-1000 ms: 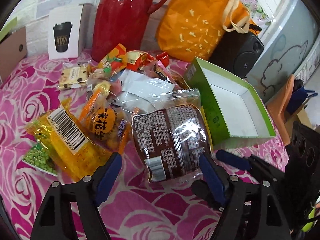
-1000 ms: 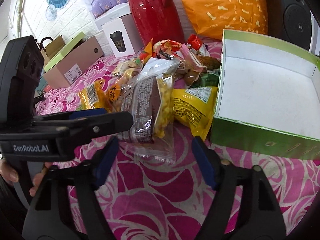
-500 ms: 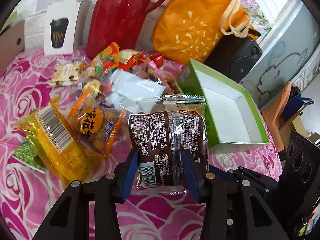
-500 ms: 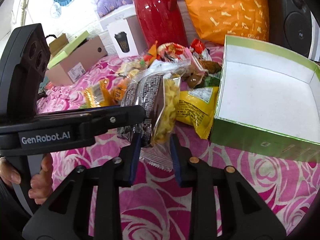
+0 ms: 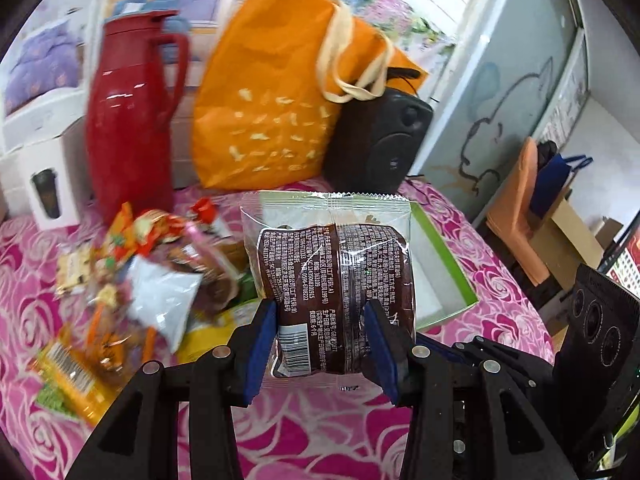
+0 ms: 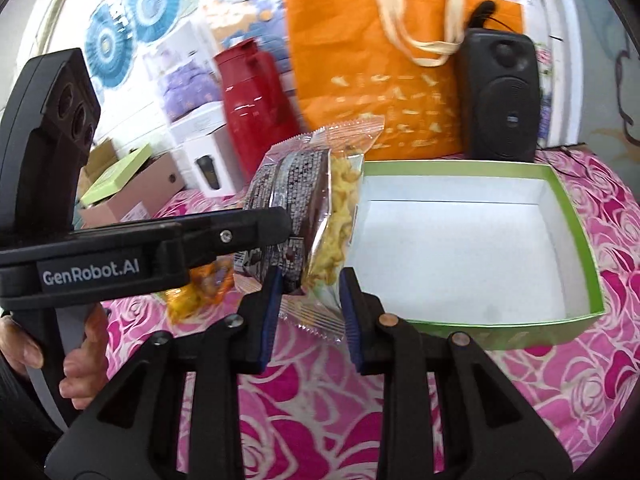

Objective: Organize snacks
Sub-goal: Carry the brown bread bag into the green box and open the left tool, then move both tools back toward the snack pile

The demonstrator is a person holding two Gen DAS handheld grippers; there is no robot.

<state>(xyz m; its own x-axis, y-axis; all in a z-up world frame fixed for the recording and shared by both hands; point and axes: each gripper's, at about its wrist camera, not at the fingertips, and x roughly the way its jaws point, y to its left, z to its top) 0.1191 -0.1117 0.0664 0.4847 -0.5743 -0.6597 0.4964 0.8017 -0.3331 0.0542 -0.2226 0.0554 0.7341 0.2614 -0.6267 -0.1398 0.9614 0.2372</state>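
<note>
A clear-edged snack bag [image 5: 336, 272] with a brown printed back and yellow pieces inside hangs above the pink rose tablecloth. My left gripper [image 5: 320, 344] is shut on its lower part. In the right wrist view the same snack bag [image 6: 312, 208] stands on edge, and my right gripper [image 6: 312, 304] is shut on its bottom seam. The left gripper's finger [image 6: 248, 232] reaches in from the left and presses the bag's side. An open green box [image 6: 560, 192] with a bare white inside lies just right of the bag; the same green box [image 5: 440, 280] shows behind the bag.
A pile of loose snack packets [image 5: 132, 280] lies left of the bag. Along the back stand a red thermos [image 5: 128, 120], an orange tote bag [image 5: 280, 112], a black speaker [image 5: 384, 140] and a white carton [image 5: 44, 188]. A hand [image 6: 24, 348] holds the left gripper's handle.
Both grippers went from open around the bag to shut on it. The bag has come up off the tablecloth and now stands higher, close to the green box.
</note>
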